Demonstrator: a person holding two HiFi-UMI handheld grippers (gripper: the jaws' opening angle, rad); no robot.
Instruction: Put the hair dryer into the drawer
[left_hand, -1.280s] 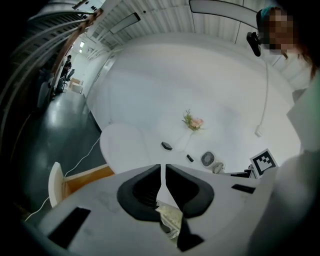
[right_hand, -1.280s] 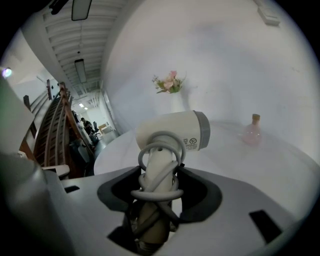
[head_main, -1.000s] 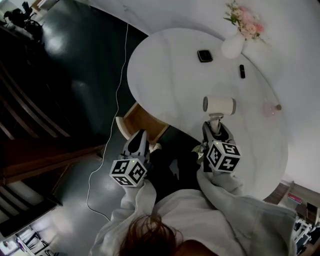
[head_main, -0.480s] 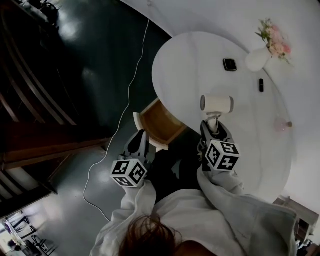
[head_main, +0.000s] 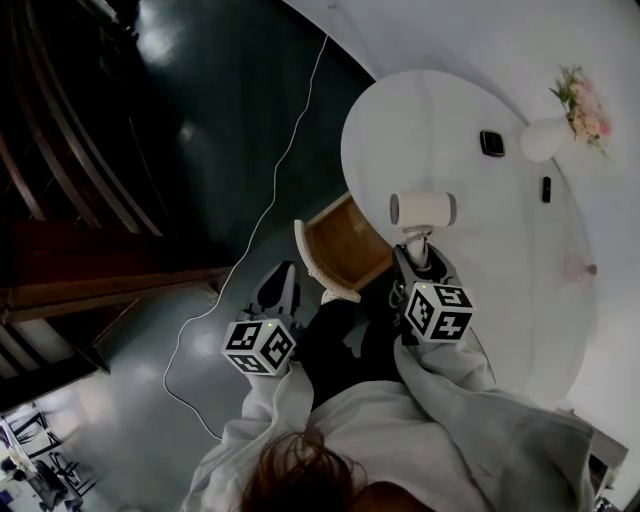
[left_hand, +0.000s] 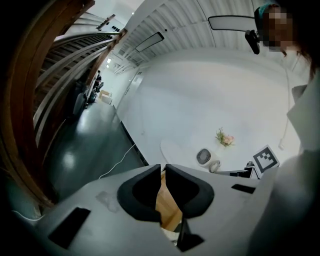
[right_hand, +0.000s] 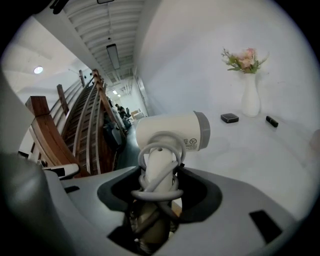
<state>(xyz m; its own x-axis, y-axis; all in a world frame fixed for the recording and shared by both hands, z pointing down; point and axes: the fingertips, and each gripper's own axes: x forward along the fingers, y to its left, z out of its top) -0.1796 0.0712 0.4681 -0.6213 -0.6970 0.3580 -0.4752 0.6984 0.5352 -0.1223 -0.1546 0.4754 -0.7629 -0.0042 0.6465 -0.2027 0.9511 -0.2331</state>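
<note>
Two grippers to count, the left gripper (head_main: 282, 275) and the right gripper (head_main: 417, 255). That makes two marker cubes as well, a left cube (head_main: 258, 345) and a right cube (head_main: 438, 310) (one apiece). There is one hair dryer (head_main: 423, 209), just ahead of the right gripper. One open drawer (head_main: 345, 245) sits between the two grippers, a little ahead of them. There is one round table (head_main: 500, 260).

On it, beyond the right gripper:
- one vase (head_main: 545, 138) holding one bunch of flowers (head_main: 585, 105)
- two small dark items, a squarish dark object (head_main: 492, 143) and a slim dark object (head_main: 546, 189)
- one pinkish thing (head_main: 578, 268), too small for me to make out

One white cable (head_main: 250, 240) lies on the floor (head_main: 200, 120), beyond the left gripper.
</note>
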